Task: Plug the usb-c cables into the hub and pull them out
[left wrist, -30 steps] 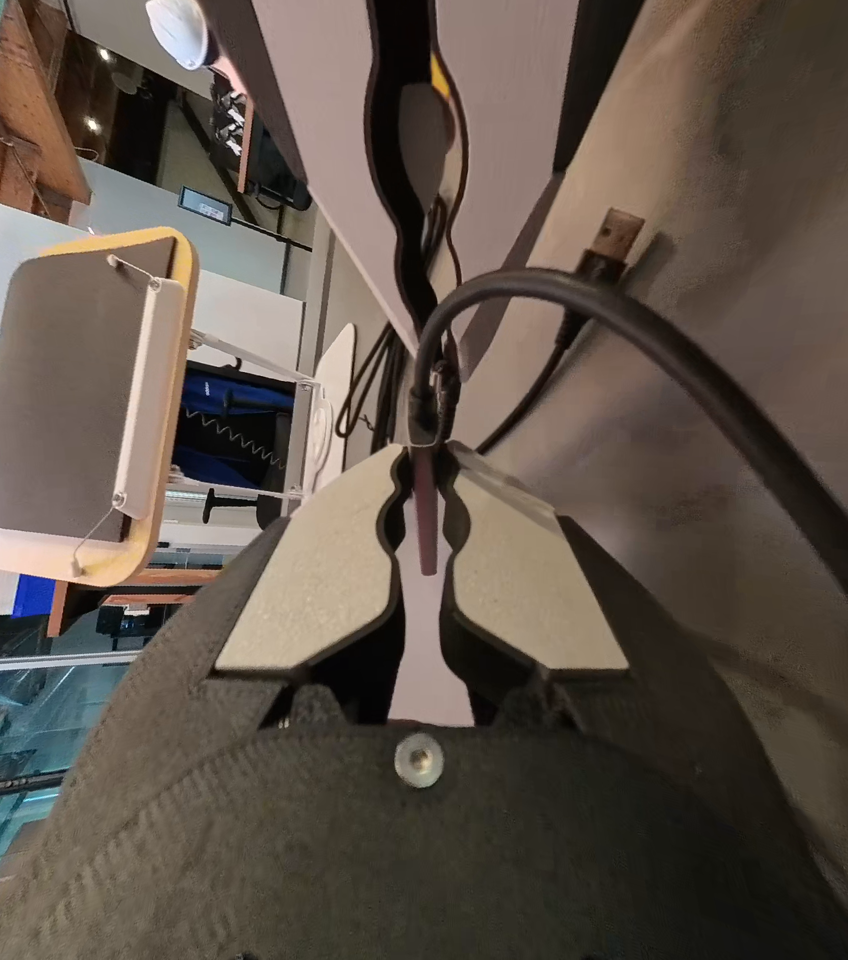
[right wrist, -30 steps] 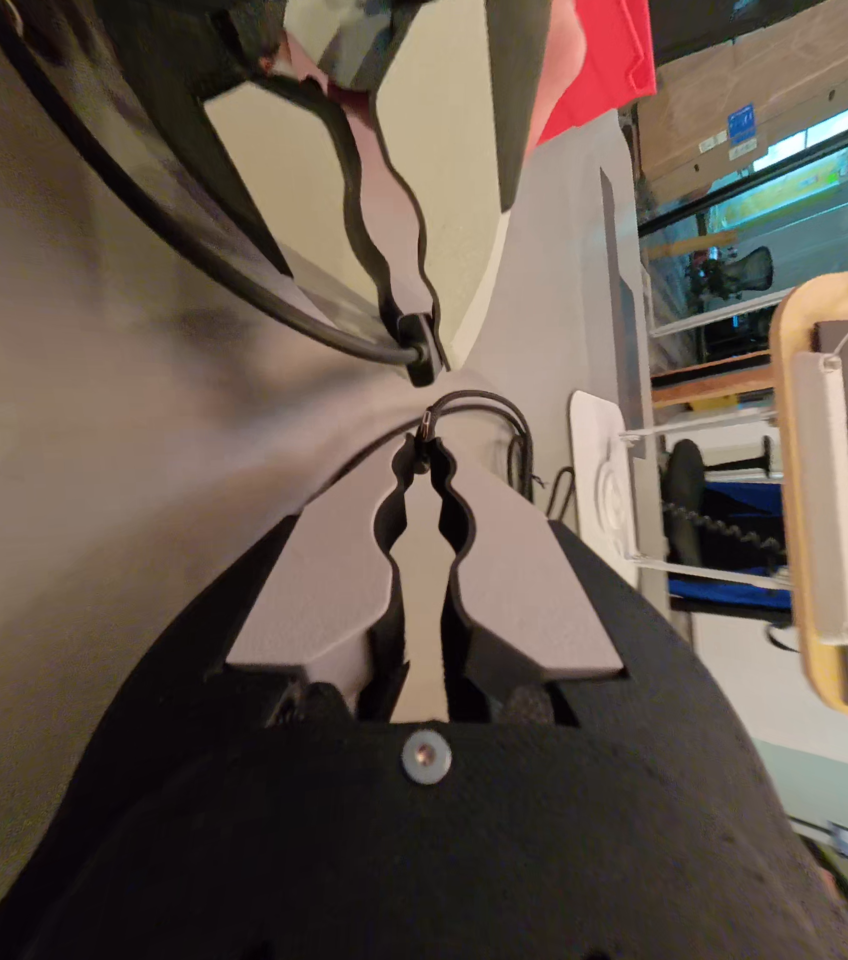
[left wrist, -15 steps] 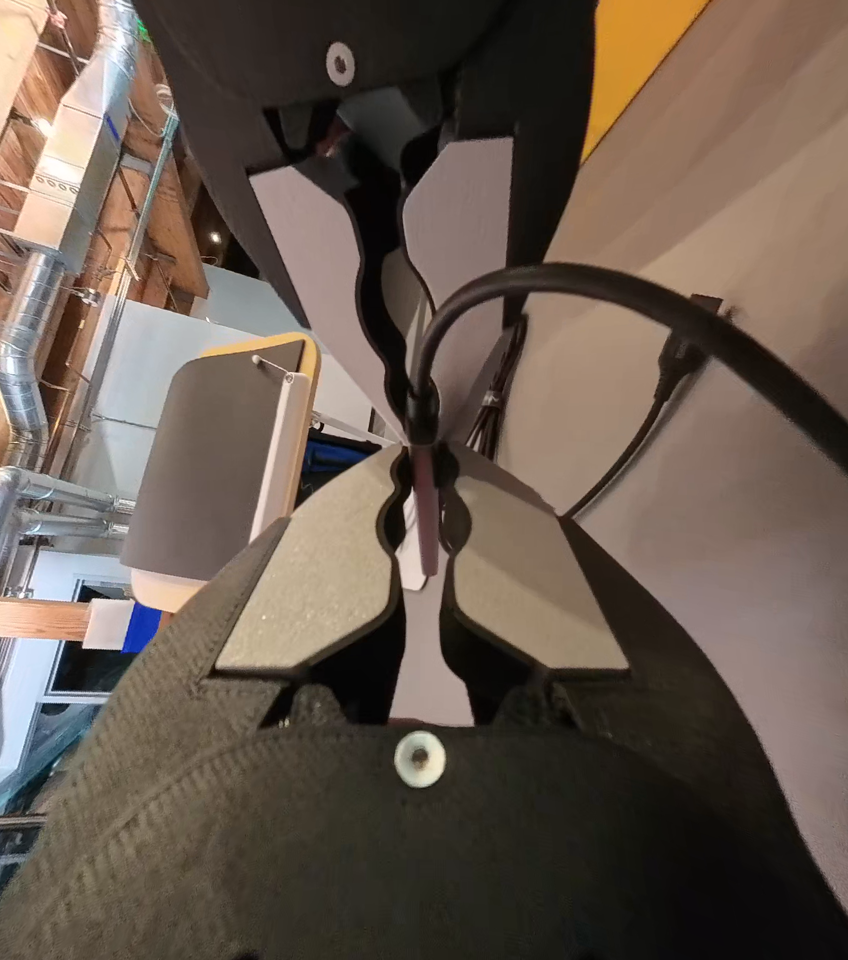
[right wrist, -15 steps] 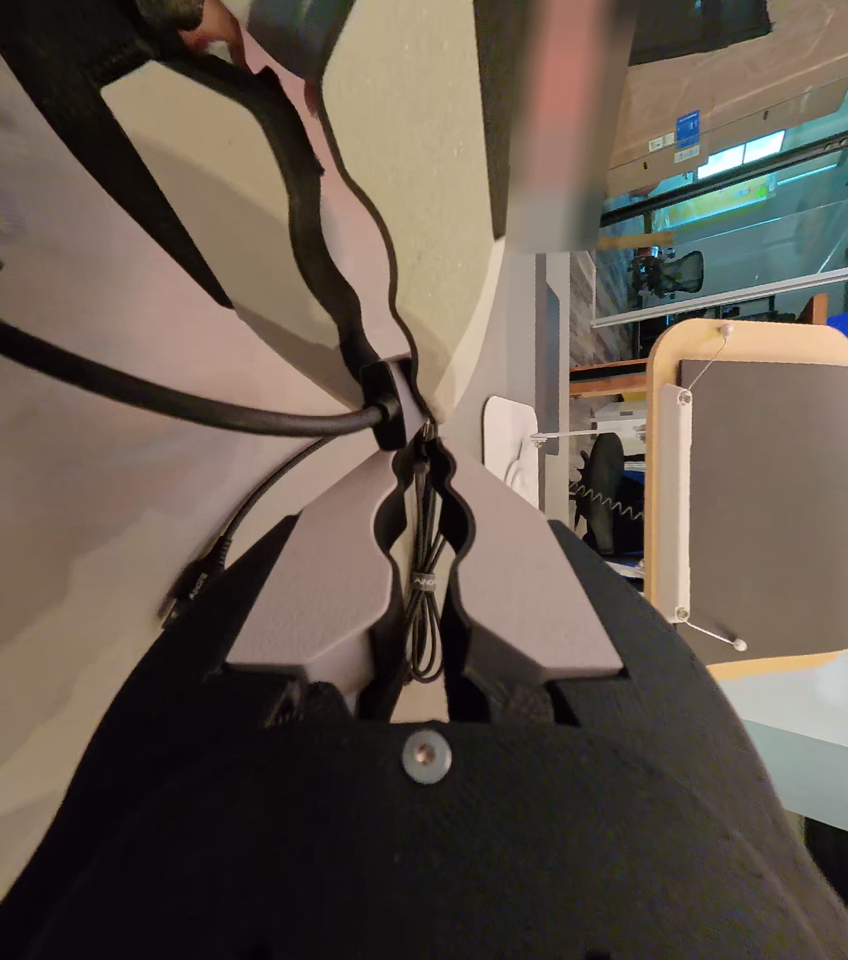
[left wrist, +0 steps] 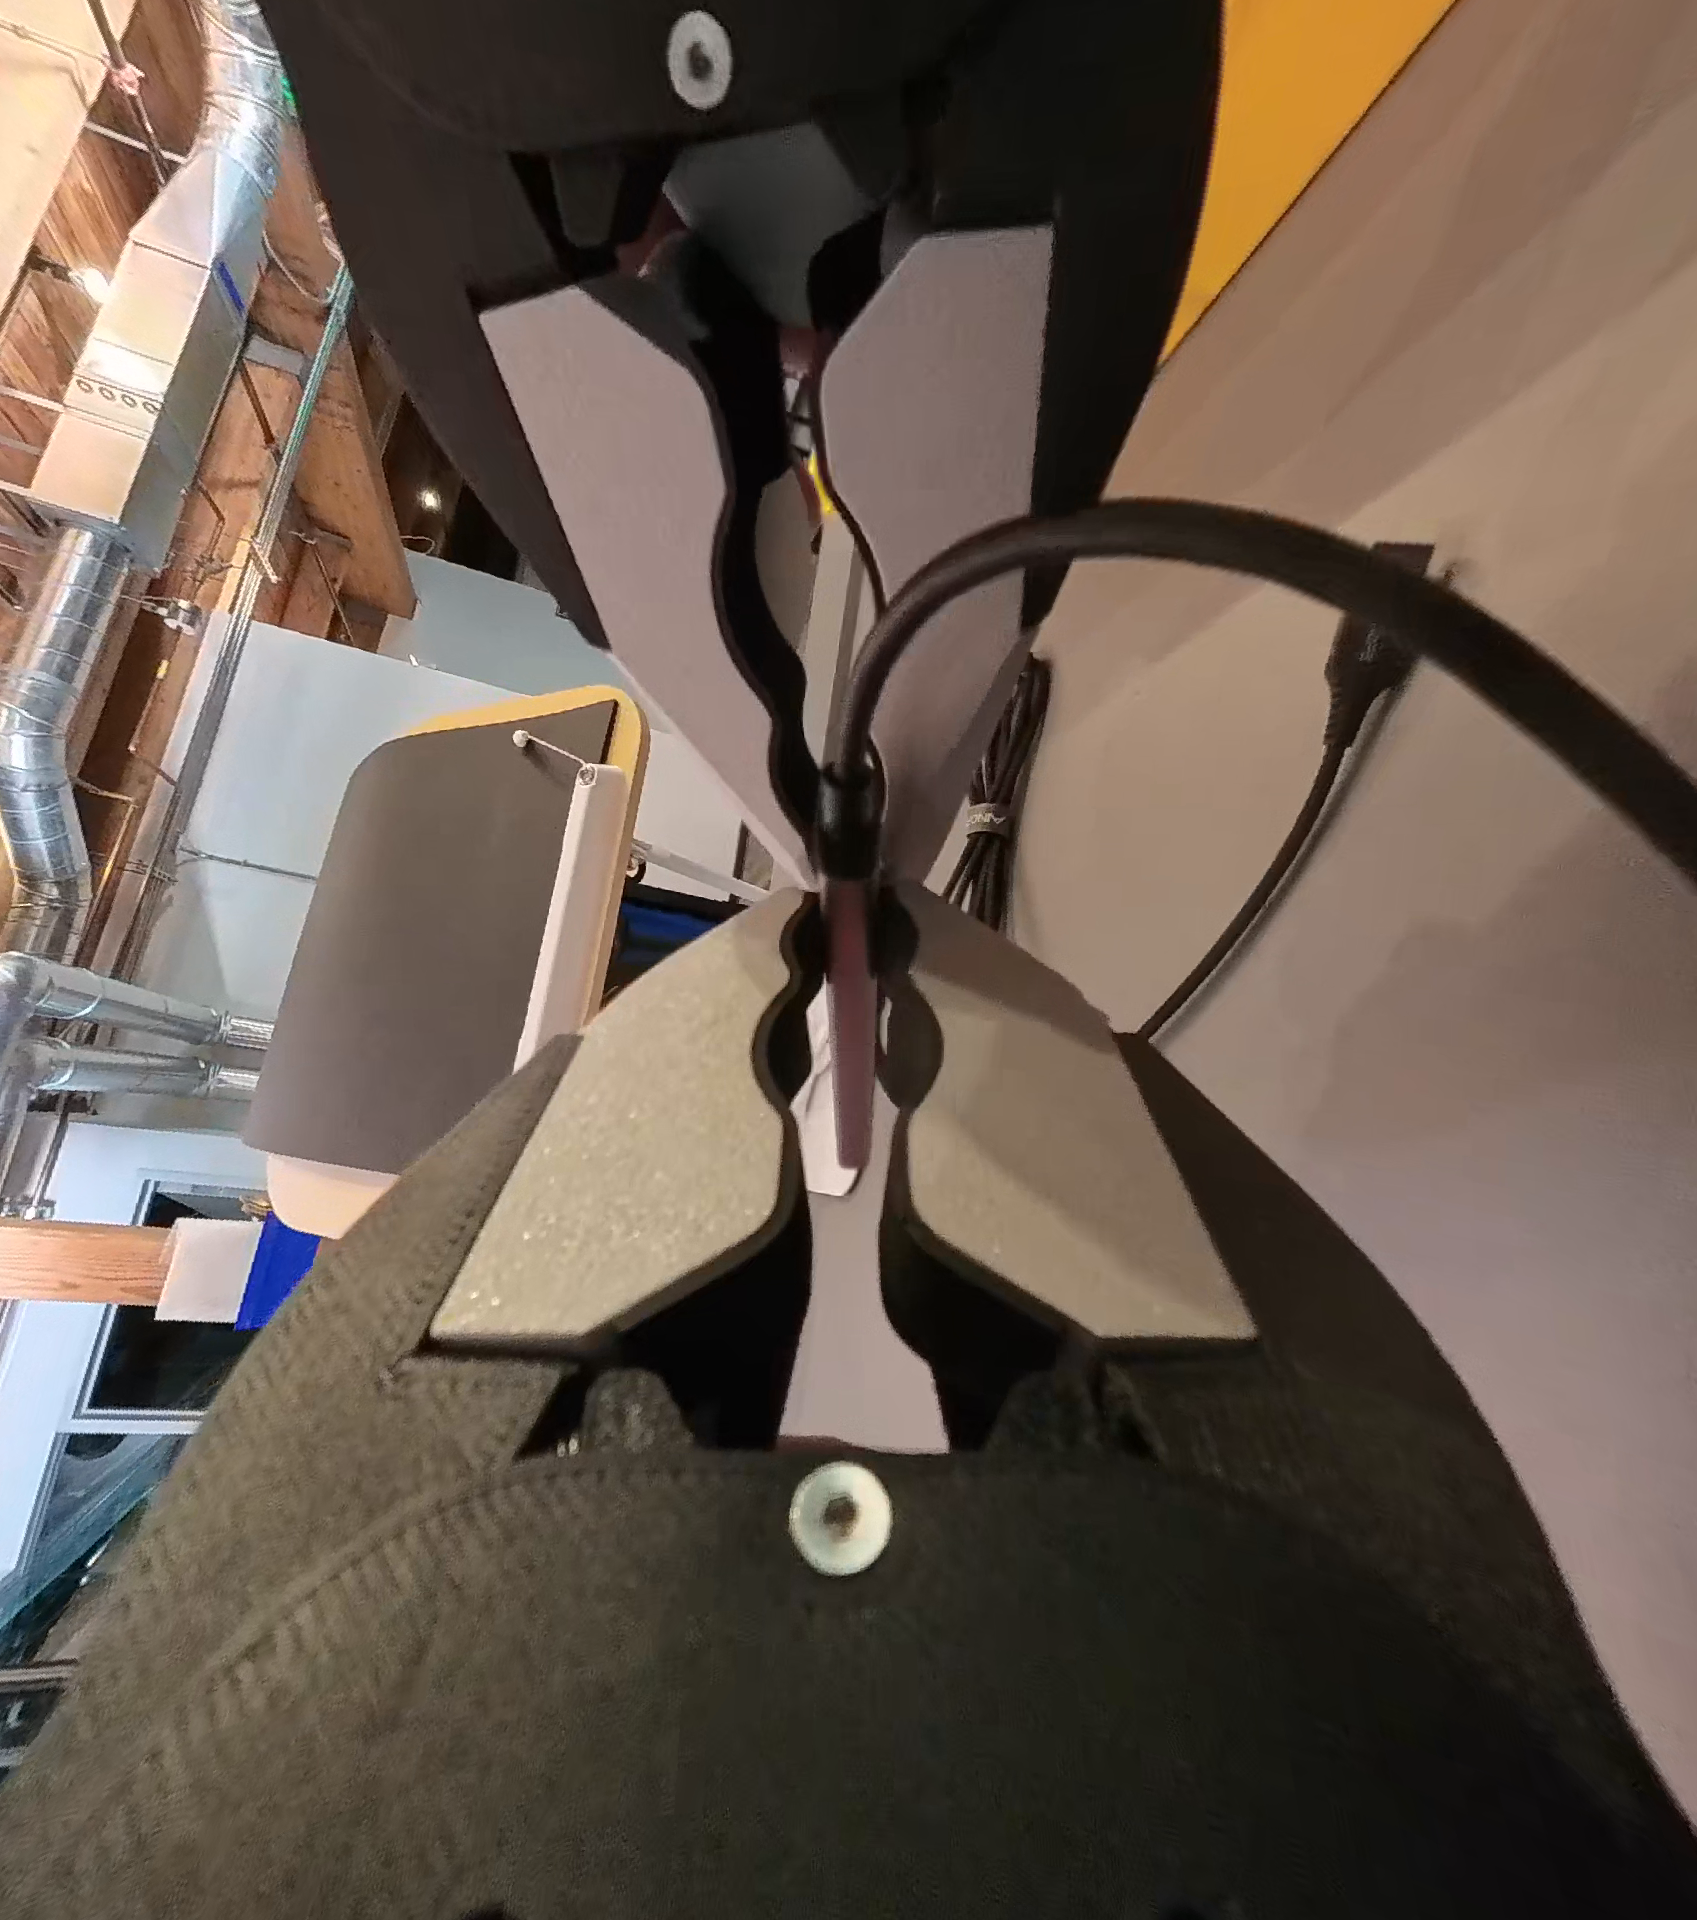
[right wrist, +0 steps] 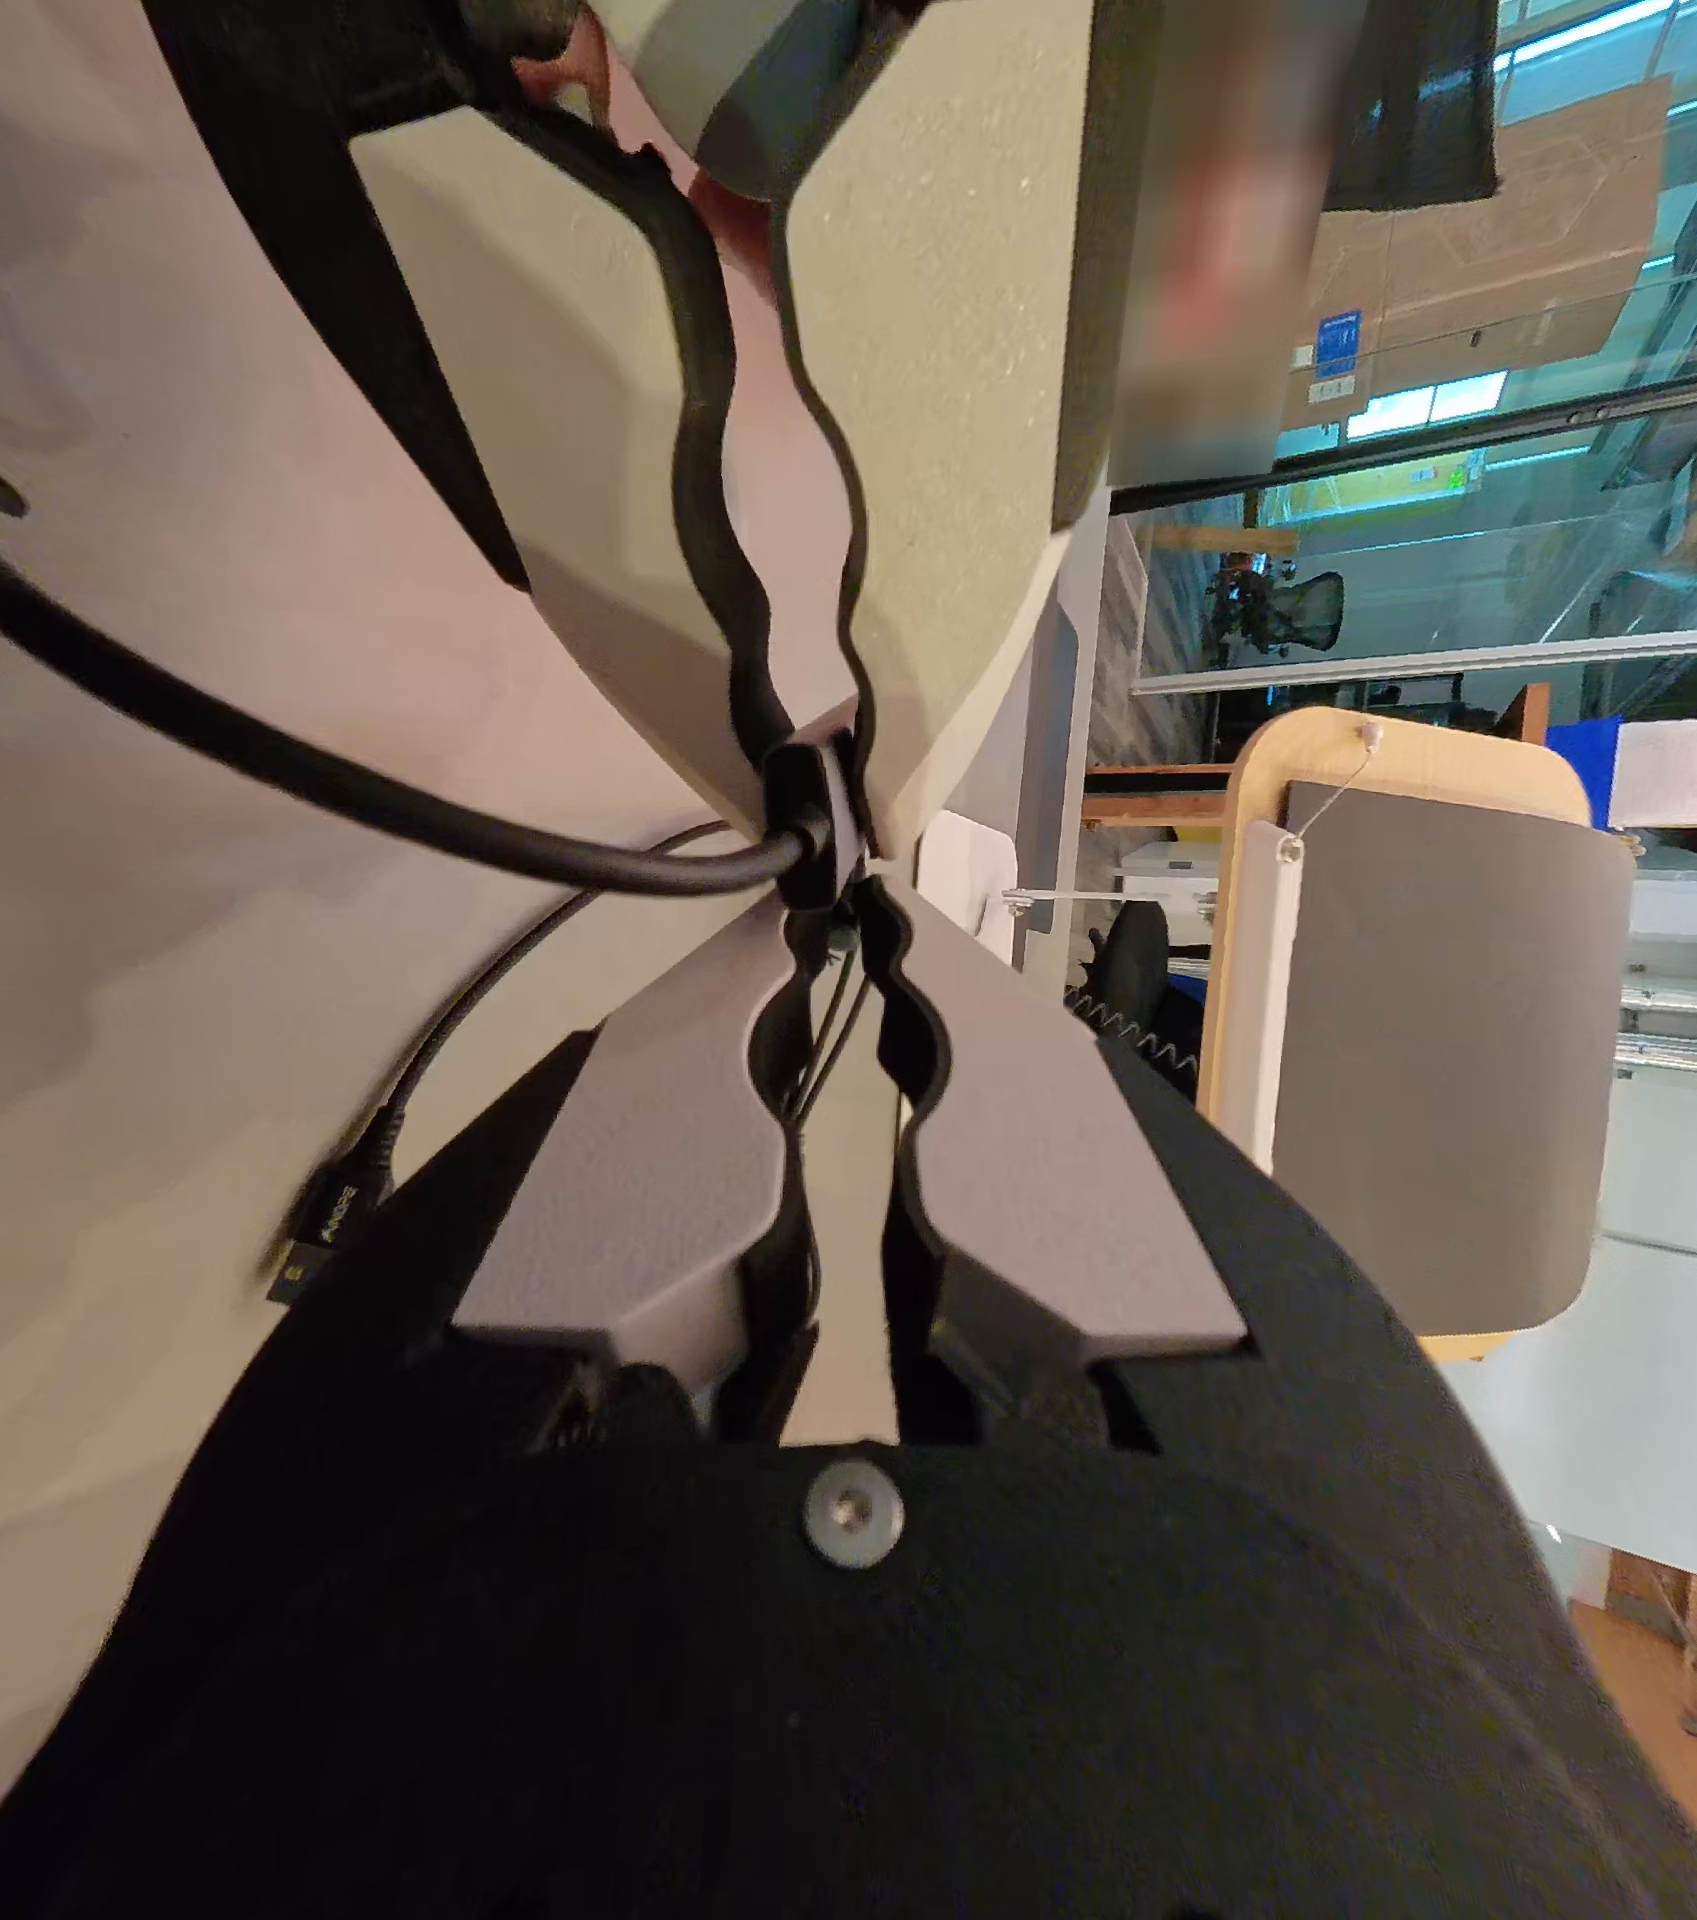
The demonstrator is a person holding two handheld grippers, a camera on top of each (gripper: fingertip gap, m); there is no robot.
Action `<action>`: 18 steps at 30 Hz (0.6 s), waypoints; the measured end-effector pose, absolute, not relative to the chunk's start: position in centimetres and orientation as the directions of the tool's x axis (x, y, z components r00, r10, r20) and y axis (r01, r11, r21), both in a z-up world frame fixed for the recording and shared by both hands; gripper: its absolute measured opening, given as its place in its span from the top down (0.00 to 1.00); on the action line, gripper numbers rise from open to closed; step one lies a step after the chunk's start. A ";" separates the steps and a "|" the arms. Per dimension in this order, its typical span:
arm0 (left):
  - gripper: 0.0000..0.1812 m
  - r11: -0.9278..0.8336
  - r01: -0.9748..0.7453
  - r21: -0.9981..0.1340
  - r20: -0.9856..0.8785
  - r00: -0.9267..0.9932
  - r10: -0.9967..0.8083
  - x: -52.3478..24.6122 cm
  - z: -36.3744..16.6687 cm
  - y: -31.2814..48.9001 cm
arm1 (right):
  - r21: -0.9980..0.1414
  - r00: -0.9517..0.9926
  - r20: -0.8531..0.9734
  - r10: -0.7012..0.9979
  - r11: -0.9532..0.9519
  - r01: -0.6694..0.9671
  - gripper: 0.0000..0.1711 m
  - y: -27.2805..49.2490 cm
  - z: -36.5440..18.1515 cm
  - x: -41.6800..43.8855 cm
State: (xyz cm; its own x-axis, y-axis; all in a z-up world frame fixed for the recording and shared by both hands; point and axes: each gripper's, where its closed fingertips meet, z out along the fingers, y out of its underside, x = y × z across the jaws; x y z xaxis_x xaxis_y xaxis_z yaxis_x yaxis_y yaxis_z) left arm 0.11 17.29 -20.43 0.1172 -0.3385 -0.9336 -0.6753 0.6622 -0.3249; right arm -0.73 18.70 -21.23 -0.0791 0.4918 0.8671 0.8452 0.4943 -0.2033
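Left gripper (left wrist: 849, 914) fingers clamp the thin hub (left wrist: 852, 1039) edge-on, its thick cable (left wrist: 1239, 540) arcing away. Right gripper (right wrist: 849, 914) fingers pinch a usb-c plug (right wrist: 836, 935) tip-to-tip at the hub's end. Both above the bench (left wrist: 1498, 1039), spare plug (right wrist: 330, 1226) lying there.

We see white brand lettering on black cable plug (right wrist: 330, 1226) and bundled cable's strap (left wrist: 981, 821); blue wall sign (right wrist: 1335, 348) too small to read.

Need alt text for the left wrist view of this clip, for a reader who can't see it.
The left gripper is shut on a thin flat hub, seen edge-on, with a thick black cable arching from its far end. The right gripper faces it tip to tip from above. A thinner cable and a coiled cable bundle lie on the grey table.
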 end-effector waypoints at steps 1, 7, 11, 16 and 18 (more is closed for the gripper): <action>0.95 0.663 -0.673 -0.327 -0.934 0.121 -0.337 0.1 -20.3 17.3 | -0.202 -0.078 0.870 0.486 0.497 0.844 0.99 18.7 -21.1 -0.8; 0.95 0.668 -0.659 -0.347 -0.924 0.118 -0.364 -0.1 -20.2 17.1 | -0.243 -0.048 0.866 0.498 0.502 0.830 0.98 18.5 -20.9 -1.0; 0.95 0.670 -0.657 -0.345 -0.921 0.101 -0.376 -0.2 -20.3 17.1 | -0.262 -0.037 0.859 0.510 0.501 0.825 0.98 18.6 -21.1 -1.2; 0.95 0.666 -0.648 -0.369 -0.906 0.093 -0.412 -0.2 -20.6 16.8 | -0.261 -0.055 0.856 0.513 0.522 0.812 0.98 18.5 -21.4 -1.4; 0.95 0.668 -0.643 -0.375 -0.904 0.095 -0.417 -0.3 -20.6 16.8 | -0.249 -0.061 0.862 0.503 0.527 0.813 0.99 18.5 -21.3 -1.4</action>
